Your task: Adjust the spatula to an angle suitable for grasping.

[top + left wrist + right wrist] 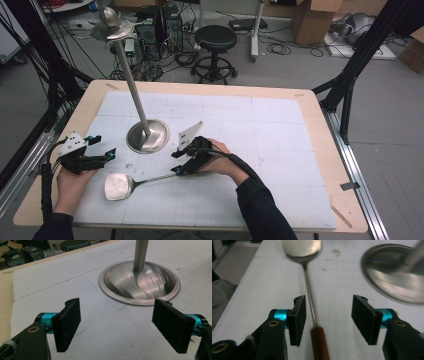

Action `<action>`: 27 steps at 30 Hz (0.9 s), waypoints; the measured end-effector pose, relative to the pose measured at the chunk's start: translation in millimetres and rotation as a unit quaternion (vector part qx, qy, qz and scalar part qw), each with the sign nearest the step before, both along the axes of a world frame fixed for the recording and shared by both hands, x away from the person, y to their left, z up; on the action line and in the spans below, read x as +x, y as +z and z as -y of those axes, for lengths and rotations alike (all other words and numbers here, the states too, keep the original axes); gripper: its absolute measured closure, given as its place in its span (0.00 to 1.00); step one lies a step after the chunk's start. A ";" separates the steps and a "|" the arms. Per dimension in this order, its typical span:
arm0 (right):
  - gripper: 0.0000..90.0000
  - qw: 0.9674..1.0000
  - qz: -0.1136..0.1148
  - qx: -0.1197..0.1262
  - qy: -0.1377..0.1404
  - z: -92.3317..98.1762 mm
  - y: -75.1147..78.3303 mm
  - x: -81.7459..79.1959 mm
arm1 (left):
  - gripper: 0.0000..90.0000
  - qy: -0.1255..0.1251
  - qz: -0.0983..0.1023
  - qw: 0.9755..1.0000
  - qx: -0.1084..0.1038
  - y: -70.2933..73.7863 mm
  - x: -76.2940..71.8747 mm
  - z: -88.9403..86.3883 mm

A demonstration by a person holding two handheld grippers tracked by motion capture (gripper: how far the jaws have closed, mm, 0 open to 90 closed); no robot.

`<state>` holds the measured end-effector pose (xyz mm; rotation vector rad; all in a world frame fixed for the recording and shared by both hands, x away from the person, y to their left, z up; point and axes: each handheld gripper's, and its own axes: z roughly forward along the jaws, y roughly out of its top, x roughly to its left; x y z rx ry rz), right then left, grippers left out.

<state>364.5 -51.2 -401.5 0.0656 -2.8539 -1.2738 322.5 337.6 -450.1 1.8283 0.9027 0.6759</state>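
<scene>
High view: spatula flat near worktop's near-left corner, handle end hidden under right gripper. Left gripper view: left gripper released, empty; stand pole cut off. Right gripper view: blurred; jaws apart, handle between, untouched.

One spatula on the bench, metal blade, dark red handle. One metal stand: a round dished base with a single pole rising from it. One white mat covering the bench top. Two hand-held grippers, left gripper and right gripper, two black fingers each. One black stool on the floor behind.
</scene>
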 end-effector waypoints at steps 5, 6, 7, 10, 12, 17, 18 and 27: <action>0.41 0.998 0.001 0.028 -0.064 45.3 3.7 0.8 | 0.26 0.001 0.000 1.000 -0.002 0.0 0.2 -0.2; 0.41 0.997 0.001 0.035 -0.073 54.5 3.6 0.9 | 0.26 0.002 0.000 1.000 -0.002 -0.1 0.2 -0.1; 0.40 0.995 0.002 0.039 -0.087 64.0 3.5 0.0 | 0.26 0.002 0.000 1.000 -0.002 -0.1 0.2 0.1; 0.37 0.990 0.003 0.055 -0.127 90.9 0.9 -2.0 | 0.26 0.003 0.000 1.000 -0.003 -0.1 0.3 0.1; 0.34 0.986 0.004 0.064 -0.153 107.5 -1.5 -3.5 | 0.26 0.003 -0.001 1.000 -0.003 -0.1 0.3 -0.2; 0.30 0.973 0.011 0.089 -0.213 145.1 -7.2 -7.0 | 0.26 0.003 -0.001 1.000 -0.003 0.0 0.5 -0.4; 0.30 0.970 0.008 0.093 -0.227 151.8 -8.7 -8.6 | 0.26 0.003 -0.001 1.000 -0.004 0.0 0.5 -0.5; 0.25 0.937 0.019 0.106 -0.334 196.7 -27.2 -21.0 | 0.27 0.003 -0.004 1.000 -0.010 0.0 1.4 -1.9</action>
